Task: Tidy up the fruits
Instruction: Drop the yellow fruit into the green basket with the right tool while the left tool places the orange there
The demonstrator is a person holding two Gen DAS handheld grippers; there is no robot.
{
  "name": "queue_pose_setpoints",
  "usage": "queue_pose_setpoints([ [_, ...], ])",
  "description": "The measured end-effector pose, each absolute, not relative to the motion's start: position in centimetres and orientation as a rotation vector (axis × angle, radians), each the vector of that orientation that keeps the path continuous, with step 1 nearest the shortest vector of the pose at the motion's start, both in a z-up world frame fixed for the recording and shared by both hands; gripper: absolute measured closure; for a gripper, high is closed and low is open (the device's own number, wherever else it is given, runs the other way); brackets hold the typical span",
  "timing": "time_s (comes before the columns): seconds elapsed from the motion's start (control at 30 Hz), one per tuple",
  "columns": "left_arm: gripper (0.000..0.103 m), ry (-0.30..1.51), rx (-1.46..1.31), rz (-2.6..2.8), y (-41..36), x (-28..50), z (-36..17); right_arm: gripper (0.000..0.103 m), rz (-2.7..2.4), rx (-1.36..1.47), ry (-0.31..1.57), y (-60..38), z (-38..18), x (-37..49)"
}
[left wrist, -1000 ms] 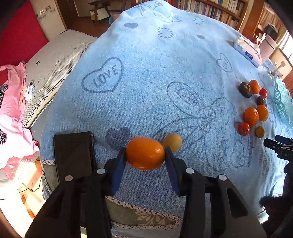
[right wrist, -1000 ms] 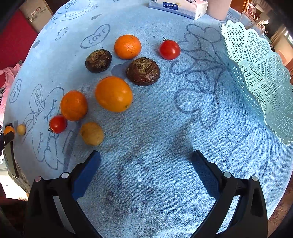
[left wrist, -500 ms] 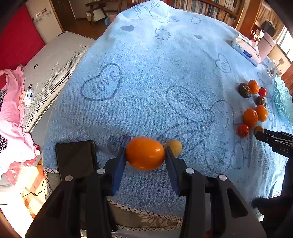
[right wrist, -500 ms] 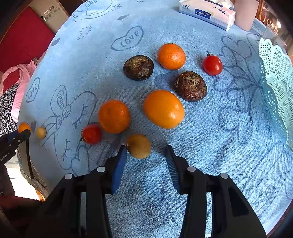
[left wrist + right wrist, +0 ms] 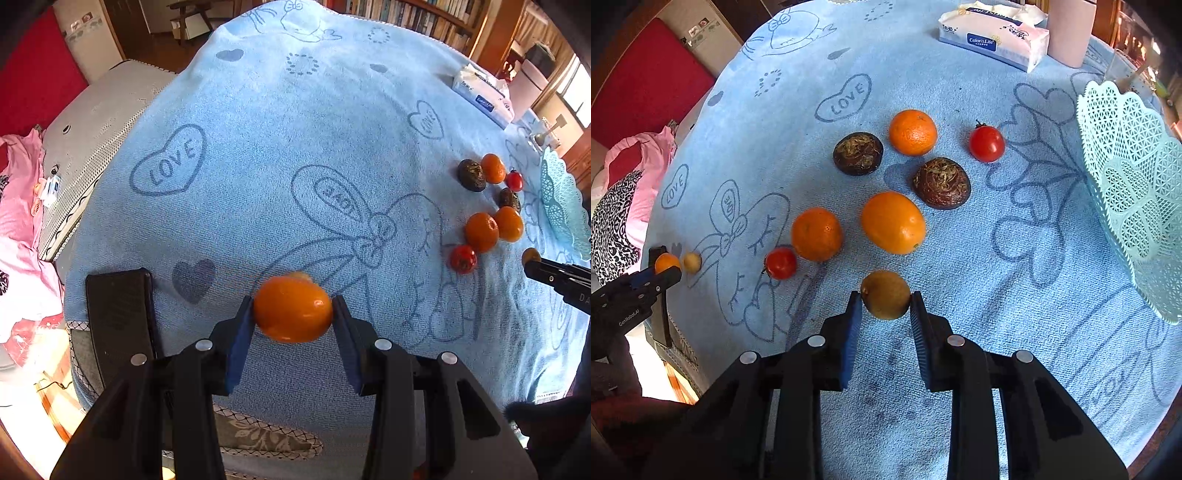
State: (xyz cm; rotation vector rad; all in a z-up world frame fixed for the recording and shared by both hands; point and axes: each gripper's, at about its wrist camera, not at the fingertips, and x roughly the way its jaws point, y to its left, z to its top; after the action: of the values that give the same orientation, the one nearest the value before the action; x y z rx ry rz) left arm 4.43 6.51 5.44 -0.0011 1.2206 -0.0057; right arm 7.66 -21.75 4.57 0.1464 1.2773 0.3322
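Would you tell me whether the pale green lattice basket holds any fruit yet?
Empty as far as visible: the pale green lattice basket shows only bare lattice, its far edge cropped.

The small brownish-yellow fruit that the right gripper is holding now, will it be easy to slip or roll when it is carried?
The brownish-yellow fruit looks round and smooth, so it could likely roll if released on the flat blue towel. The right gripper pinches it only at the fingertips, so it may slip sideways. It looks small, probably light.

Tissue pack (image 5: 993, 37) on blue towel (image 5: 960, 92)
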Motion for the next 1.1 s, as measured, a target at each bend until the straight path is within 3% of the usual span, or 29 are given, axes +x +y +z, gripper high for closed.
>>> queue_pose_setpoints([
  [0.37, 0.060, 1.204, -0.009, -0.056, 1.7, 4.8, 6.1, 0.076, 0.178, 0.218, 1.168, -30.2, 9.0, 7.1],
  [0.83, 0.060, 1.193, -0.030, -0.070, -3.2, 4.1, 6.5, 0.075, -0.018, 0.225, 1.173, -39.1, 8.1, 7.8],
  [0.9, 0.060, 1.191, -0.035, -0.065, -3.7, 4.1, 6.6, 0.072, -0.036, 0.205, 1.168, -39.3, 8.1, 7.8],
  [0.97, 0.060, 1.189, -0.038, -0.064, -4.2, 4.2, 6.7, 0.049, -0.046, 0.193, 1.152, -39.7, 8.4, 7.7],
  [1.0, 0.060, 1.188, -0.038, -0.067, -4.5, 4.2, 6.8, 0.044, -0.052, 0.187, 1.141, -39.9, 8.6, 7.7],
  [1.1, 0.060, 1.183, -0.028, -0.085, -6.1, 4.6, 7.0, 0.041, -0.058, 0.158, 1.114, -40.6, 9.4, 7.2],
])
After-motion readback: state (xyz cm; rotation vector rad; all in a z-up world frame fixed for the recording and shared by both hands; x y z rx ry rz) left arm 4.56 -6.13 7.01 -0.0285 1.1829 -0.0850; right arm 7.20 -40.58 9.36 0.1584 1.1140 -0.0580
